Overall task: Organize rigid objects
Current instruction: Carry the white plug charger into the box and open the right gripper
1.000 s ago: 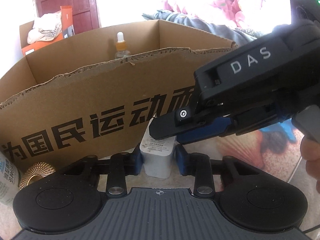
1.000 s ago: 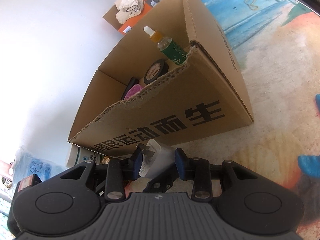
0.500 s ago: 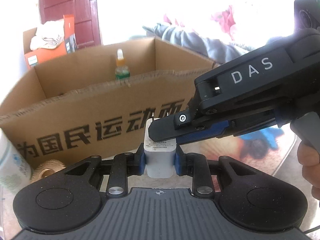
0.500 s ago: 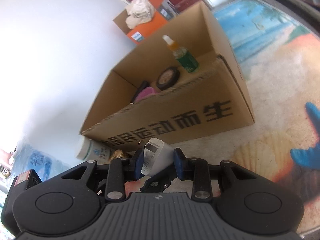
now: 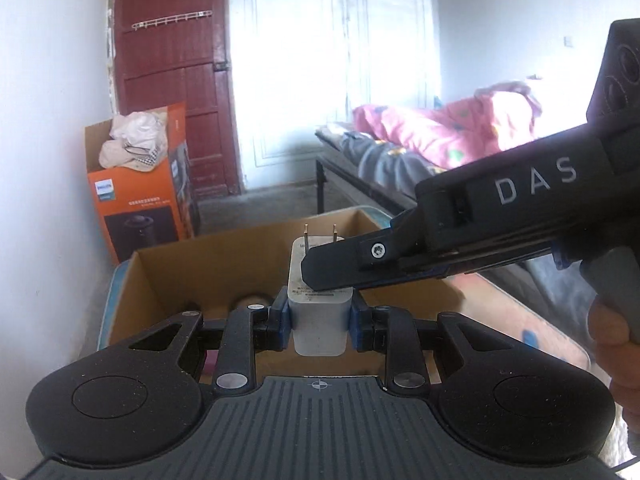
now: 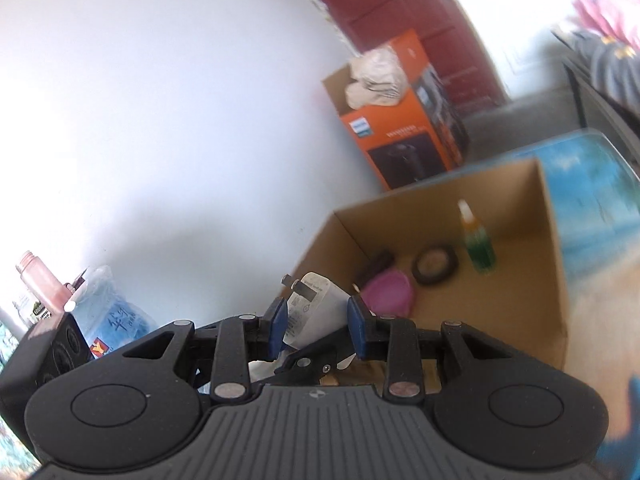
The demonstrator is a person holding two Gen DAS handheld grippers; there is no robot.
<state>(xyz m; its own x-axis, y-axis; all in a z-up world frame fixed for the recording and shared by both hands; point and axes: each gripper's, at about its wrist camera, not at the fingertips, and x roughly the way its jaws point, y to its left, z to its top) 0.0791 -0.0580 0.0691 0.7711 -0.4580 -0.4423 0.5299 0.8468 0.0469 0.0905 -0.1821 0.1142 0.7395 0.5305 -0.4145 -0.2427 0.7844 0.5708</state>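
Both grippers clamp the same item: a white boxy plastic wall charger (image 5: 320, 320) with two metal prongs pointing up. Left gripper (image 5: 319, 322) has its blue pads (image 5: 282, 320) pressed on the charger's lower sides; the charger stands upright between them. Right gripper (image 5: 320, 272) comes in from the right in the left wrist view, its black finger lying across the charger's upper front, just below the prongs. In the right wrist view the right gripper (image 6: 318, 326) has its blue pads either side of the charger (image 6: 314, 304), which looks tilted there, prongs up-left; contact on the right pad is hard to confirm, the left gripper's black finger crosses underneath. The charger is held in the air over the near wall of the open brown cardboard box (image 6: 552, 280). Inside the box: green dropper bottle with orange collar (image 6: 476, 240) upright near the far wall, round black compact (image 6: 435, 264), pink oval item (image 6: 387, 294), dark item behind it, blurred. Orange printed carton (image 5: 140, 196) stands by the dark red door (image 5: 168, 60), pale cloth on top.
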